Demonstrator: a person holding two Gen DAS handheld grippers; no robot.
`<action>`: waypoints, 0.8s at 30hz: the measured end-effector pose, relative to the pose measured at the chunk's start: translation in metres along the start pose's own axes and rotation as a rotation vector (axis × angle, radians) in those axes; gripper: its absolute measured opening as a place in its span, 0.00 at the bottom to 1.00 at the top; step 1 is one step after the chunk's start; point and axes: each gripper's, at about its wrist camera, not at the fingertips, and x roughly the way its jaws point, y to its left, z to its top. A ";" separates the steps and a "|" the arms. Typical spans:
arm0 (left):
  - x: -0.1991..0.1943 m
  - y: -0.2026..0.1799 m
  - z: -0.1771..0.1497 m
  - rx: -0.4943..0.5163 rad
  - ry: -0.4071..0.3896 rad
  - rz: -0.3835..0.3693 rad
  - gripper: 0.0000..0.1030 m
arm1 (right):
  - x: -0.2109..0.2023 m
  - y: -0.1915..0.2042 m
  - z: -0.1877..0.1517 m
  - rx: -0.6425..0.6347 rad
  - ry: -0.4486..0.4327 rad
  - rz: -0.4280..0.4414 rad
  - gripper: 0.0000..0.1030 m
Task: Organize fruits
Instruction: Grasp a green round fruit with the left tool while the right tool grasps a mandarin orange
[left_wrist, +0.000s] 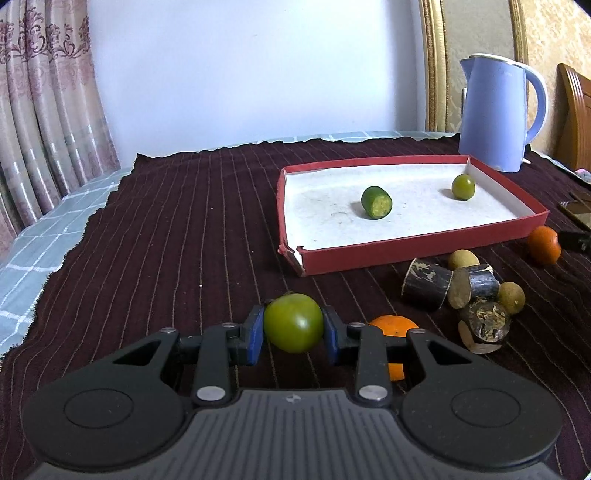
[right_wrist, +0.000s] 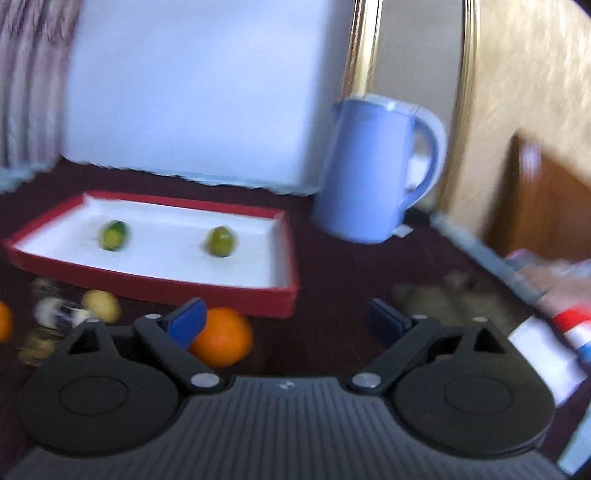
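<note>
My left gripper (left_wrist: 293, 326) is shut on a green tomato (left_wrist: 293, 321), held a little above the dark striped cloth. Ahead to the right lies a red tray (left_wrist: 406, 251) with a white floor, holding a cut green fruit (left_wrist: 376, 202) and a small green round fruit (left_wrist: 463, 187). My right gripper (right_wrist: 286, 319) stands open with nothing between its pads. An orange (right_wrist: 221, 338) lies just beyond its left finger (right_wrist: 186, 321). The red tray (right_wrist: 155, 286) is behind that, in a blurred right wrist view.
A blue kettle (left_wrist: 495, 110) stands behind the tray. Dark cane pieces (left_wrist: 426, 282), small yellowish fruits (left_wrist: 511, 297) and two oranges (left_wrist: 543, 240) lie on the cloth (left_wrist: 166, 229) in front of the tray. A red, white and blue packet (right_wrist: 569, 332) is at the right.
</note>
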 end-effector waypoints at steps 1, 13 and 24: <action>0.000 -0.001 0.000 0.002 0.000 -0.001 0.32 | 0.003 -0.004 -0.002 0.010 0.017 0.025 0.80; -0.001 -0.001 0.000 0.011 -0.011 0.013 0.31 | 0.045 0.008 -0.001 -0.003 0.123 0.128 0.65; -0.004 -0.004 0.003 0.013 -0.022 0.004 0.32 | 0.050 0.018 0.002 0.009 0.136 0.178 0.38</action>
